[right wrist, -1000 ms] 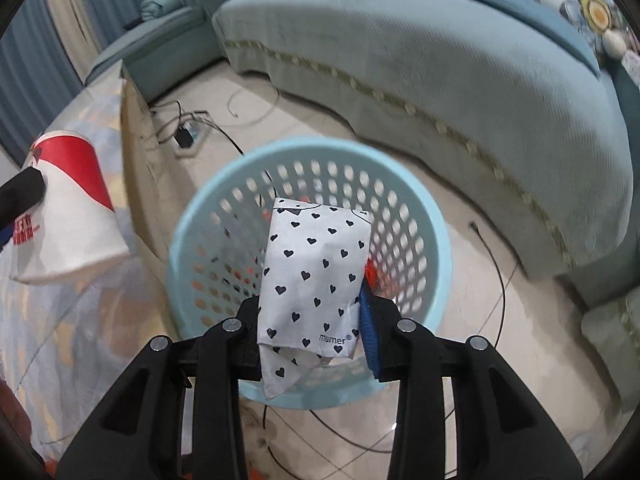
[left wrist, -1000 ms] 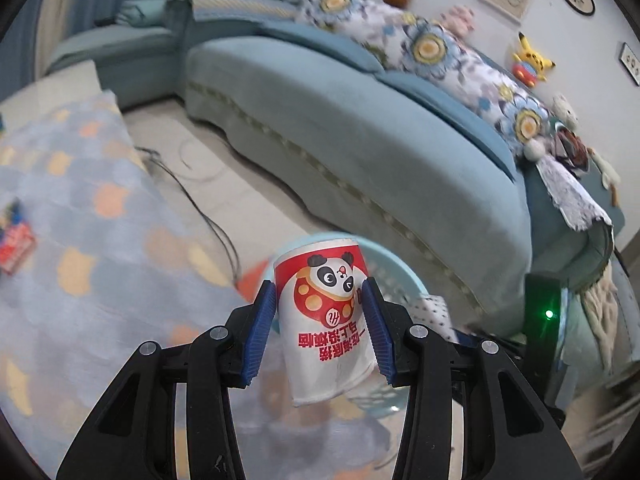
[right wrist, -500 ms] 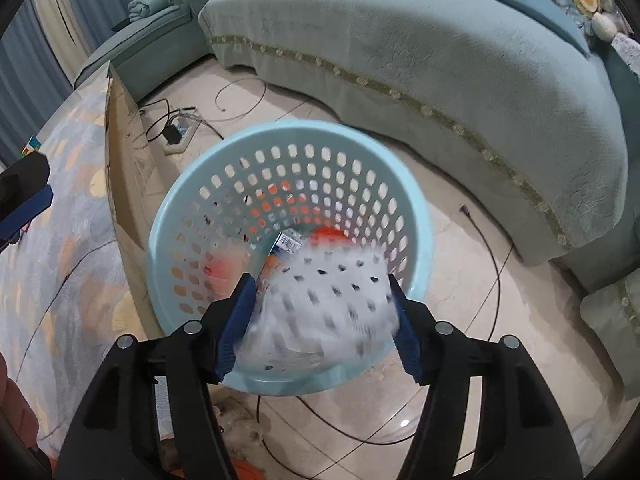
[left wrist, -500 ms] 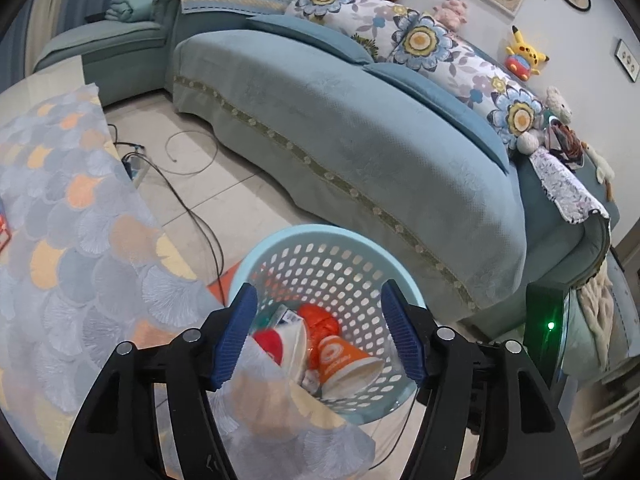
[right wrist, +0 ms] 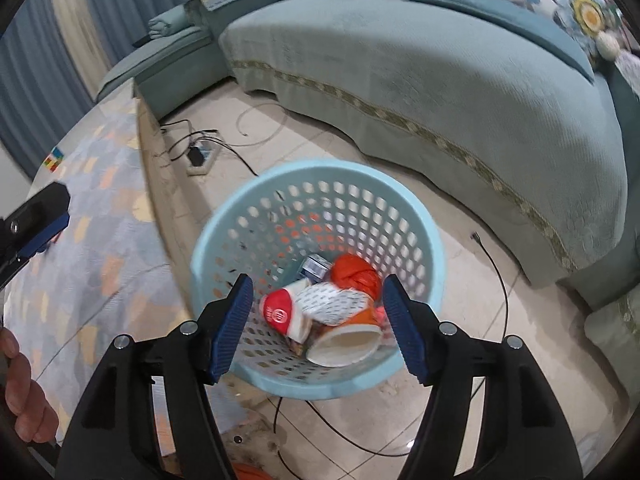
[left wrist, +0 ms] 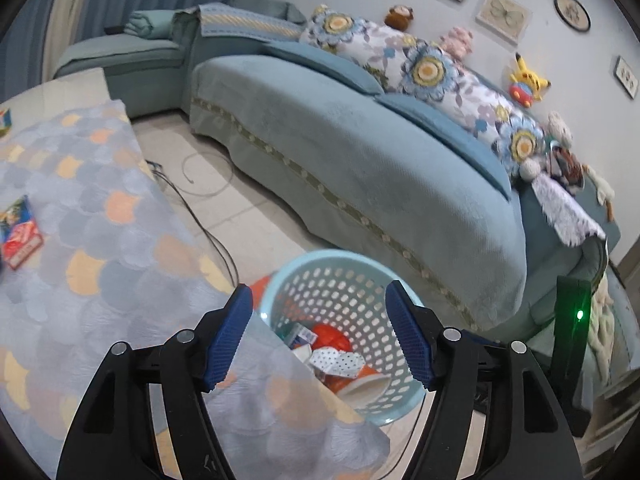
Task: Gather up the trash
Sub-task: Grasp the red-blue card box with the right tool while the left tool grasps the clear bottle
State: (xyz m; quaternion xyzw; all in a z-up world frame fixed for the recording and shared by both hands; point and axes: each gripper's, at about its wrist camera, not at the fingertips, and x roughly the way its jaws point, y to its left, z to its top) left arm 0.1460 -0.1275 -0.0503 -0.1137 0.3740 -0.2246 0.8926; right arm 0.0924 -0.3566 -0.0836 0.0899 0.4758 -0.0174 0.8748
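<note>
Tiled floor [right wrist: 460, 248]: a pale blue perforated basket [right wrist: 420, 240] stands mid-frame, cables [right wrist: 500, 280] around it (a power strip [right wrist: 202, 156] upper left).

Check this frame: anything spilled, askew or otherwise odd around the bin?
Nothing spilled: the trash lies inside the blue basket. One oddity is loose cables and a power strip on the floor beside it. Both the left gripper and right gripper are open, empty.

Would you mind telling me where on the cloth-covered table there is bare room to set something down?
The tablecloth lies bare from the red packet at its left edge across to the edge nearest the basket, and also beyond the packet toward the sofa. The basket itself is crowded with cups and wrappers.
</note>
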